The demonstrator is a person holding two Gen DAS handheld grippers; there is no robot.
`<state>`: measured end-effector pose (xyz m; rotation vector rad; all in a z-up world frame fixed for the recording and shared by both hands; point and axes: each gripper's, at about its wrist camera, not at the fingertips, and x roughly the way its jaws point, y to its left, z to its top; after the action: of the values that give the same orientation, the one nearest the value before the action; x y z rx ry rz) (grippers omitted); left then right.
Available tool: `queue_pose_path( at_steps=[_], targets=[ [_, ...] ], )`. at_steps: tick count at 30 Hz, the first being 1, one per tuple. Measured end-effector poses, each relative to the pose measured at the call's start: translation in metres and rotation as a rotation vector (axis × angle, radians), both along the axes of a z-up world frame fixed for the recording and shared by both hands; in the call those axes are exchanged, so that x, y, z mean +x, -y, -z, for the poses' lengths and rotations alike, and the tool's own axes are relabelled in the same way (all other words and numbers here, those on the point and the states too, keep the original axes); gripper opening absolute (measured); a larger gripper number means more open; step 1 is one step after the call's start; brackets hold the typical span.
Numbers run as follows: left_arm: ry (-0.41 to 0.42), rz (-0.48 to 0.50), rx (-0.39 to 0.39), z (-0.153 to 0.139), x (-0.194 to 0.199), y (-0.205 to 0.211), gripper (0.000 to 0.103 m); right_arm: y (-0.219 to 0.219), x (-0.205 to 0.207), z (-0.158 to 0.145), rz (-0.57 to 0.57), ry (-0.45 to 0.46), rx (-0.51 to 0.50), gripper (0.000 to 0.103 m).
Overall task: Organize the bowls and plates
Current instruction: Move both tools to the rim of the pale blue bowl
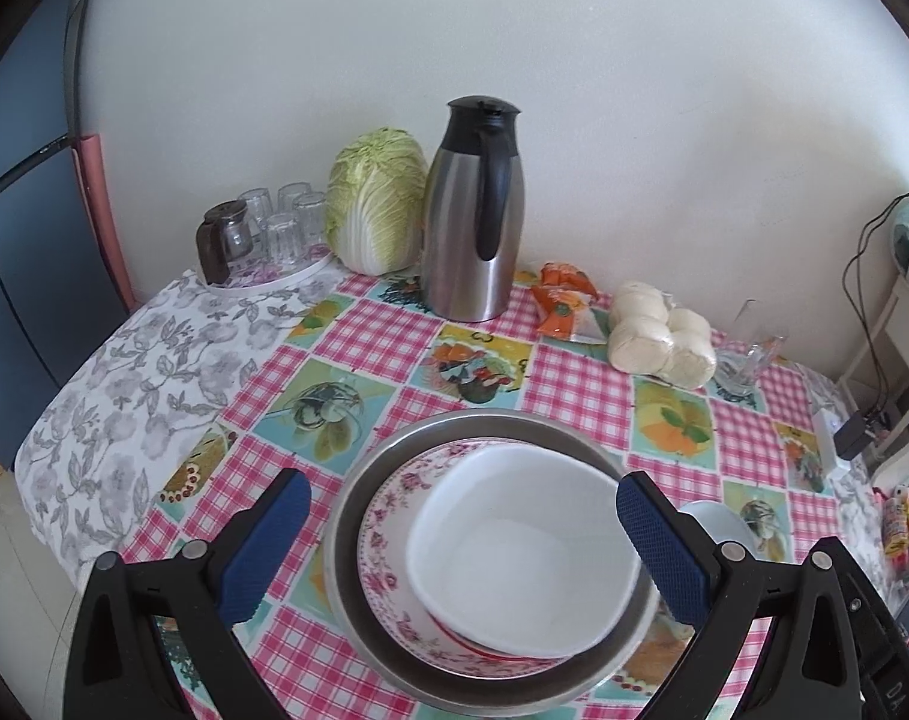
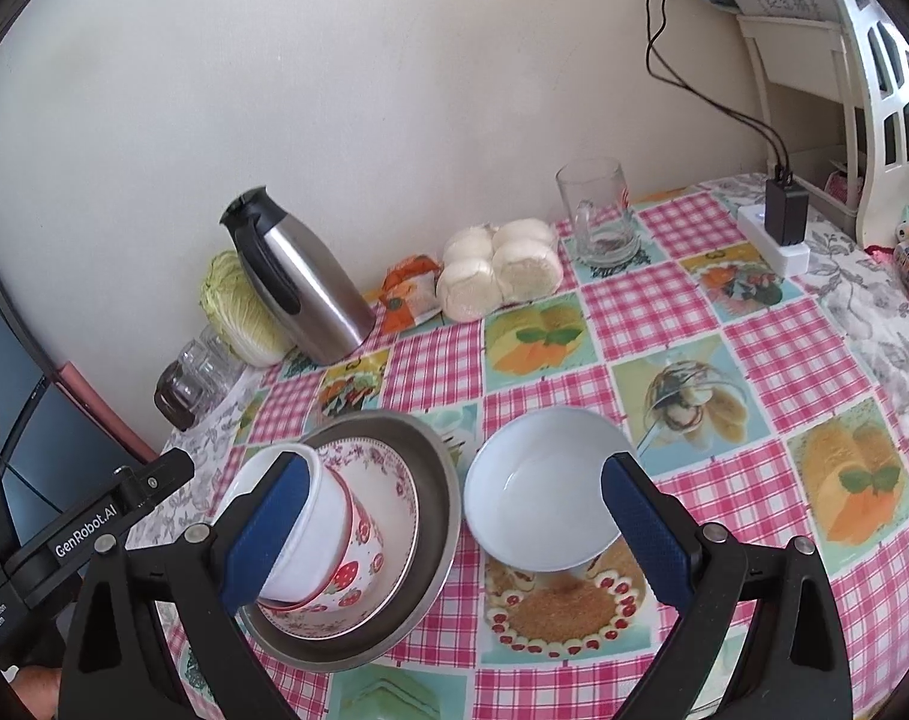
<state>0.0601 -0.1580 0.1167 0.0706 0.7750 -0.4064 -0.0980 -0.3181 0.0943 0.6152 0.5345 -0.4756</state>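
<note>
Two grippers hang over the table with their blue pads spread wide and nothing between them: the left gripper point(image 1: 463, 546) frames the stack, the right gripper point(image 2: 454, 534) frames the loose white bowl point(image 2: 544, 489). The stack sits near the table's near edge: a steel pan point(image 2: 436, 480) holding a floral plate point(image 2: 394, 480), a strawberry-patterned bowl point(image 2: 358, 564) and a white bowl point(image 1: 526, 546) nested on top, tilted toward the left. The loose bowl rests just right of the pan, rims close. Likely risk: the tilted nest may slide or tip if another bowl is dropped in off-centre, and a pad closing on the loose bowl's left rim could knock the pan. Room lies open on the checked tablecloth point(image 2: 754, 360) to the right and far side; the thermos point(image 2: 298, 282), buns point(image 2: 502, 270) and glass mug point(image 2: 598, 216) stand well back by the wall.
</note>
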Motion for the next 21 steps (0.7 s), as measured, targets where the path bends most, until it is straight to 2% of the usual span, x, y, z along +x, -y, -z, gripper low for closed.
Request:
queue_pose_path(
  at_steps=[7, 21],
  targets=[
    [0.015, 0.042, -0.043, -0.01, -0.022, 0.019, 0.103, 0.019, -0.027, -0.01, 0.047, 0.007, -0.021, 0.098],
    [-0.042, 0.16, -0.049, -0.007, -0.053, 0.06, 0.103, 0.066, -0.085, -0.021, 0.17, -0.009, -0.046, 0.099]
  ],
)
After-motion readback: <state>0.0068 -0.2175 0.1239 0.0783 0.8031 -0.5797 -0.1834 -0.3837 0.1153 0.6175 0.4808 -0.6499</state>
